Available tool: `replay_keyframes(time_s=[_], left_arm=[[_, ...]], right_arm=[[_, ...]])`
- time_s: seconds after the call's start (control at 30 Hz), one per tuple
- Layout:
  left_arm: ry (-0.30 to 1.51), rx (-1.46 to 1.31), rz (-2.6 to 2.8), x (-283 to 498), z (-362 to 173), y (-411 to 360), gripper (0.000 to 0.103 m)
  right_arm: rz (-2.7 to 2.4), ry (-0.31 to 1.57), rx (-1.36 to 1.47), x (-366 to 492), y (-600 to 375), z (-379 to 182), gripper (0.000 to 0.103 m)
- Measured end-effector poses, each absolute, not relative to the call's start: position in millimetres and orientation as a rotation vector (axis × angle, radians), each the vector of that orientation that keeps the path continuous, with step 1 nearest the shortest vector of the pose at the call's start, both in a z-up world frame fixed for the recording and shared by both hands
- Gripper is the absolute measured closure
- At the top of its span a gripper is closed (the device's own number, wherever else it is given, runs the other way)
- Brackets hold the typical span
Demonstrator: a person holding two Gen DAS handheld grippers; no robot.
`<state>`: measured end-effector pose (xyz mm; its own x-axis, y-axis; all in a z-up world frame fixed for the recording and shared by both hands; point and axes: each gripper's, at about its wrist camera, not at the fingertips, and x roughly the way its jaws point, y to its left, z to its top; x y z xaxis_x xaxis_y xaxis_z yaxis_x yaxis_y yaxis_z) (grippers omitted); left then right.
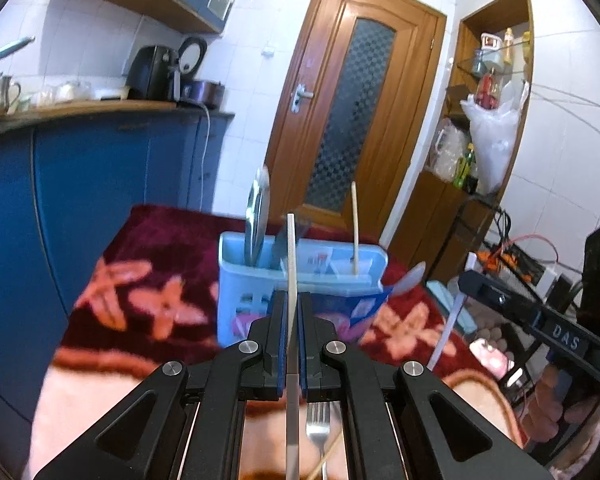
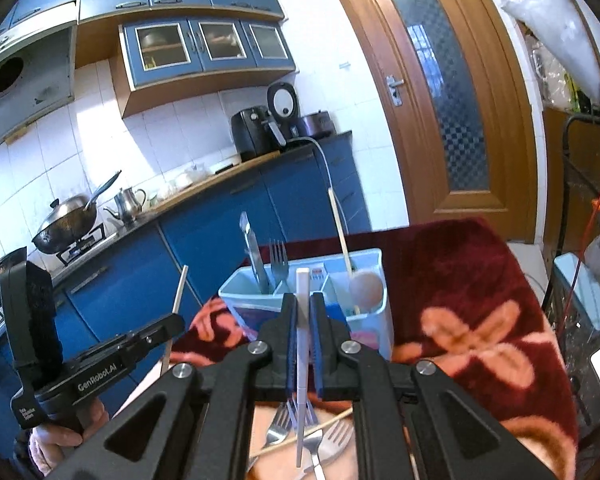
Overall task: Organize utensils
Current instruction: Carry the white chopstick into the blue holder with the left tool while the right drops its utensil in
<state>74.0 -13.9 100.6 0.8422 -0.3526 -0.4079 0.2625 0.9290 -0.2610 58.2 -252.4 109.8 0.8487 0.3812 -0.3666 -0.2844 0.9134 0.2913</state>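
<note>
My left gripper is shut on a beige chopstick that stands upright between its pads, just in front of the light blue utensil caddy. My right gripper is shut on the white handle of a plastic spoon, whose bowl shows in the left wrist view beside the caddy. The caddy holds tongs, a fork, a wooden chopstick and a brown spoon. Several forks and a chopstick lie on the table beneath the grippers.
The table carries a dark red flowered cloth. Blue kitchen cabinets stand left, with a wok and kettle on the counter. A wooden door is behind. A cluttered shelf and cables are at the right.
</note>
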Motion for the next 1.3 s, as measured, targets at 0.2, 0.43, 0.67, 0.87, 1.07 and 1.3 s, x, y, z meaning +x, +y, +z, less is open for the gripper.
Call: replay_keyframes(time_s=[0.2,0.43,0.67,0.87,1.07,1.3], left_arm=[[0.348,-0.209,-0.325,88.4,127.9,-13.0,0.099],[0.249,-0.224,-0.296,122.9,144.1,-13.7,0.099],[0.178,-0.255,-0.247,153.9,152.3,-11.1,0.099],[0.127,-0.254,-0.198,176.3,149.5,-15.3,0.099],[0.121,-0.254,-0.148,196.4,129.4,-18.9,0.099],[0.137,-0.247,-0.116,204.7,110.2,-21.4,0.099]], right_arm=[[0.334,0.347,0.195,56.4,-249.9,134.4,0.095],[0.314,0.274,0.151,63.9,-246.4,157.1,0.095],[0.296,0.230,0.152,79.9,-251.6,168.1,0.095],[0.275,0.222,0.166,102.9,-256.3,170.5,0.095],[0.244,0.216,0.167,126.4,-258.9,169.5,0.095],[0.221,0.202,0.161,144.9,-256.7,166.6,0.095]])
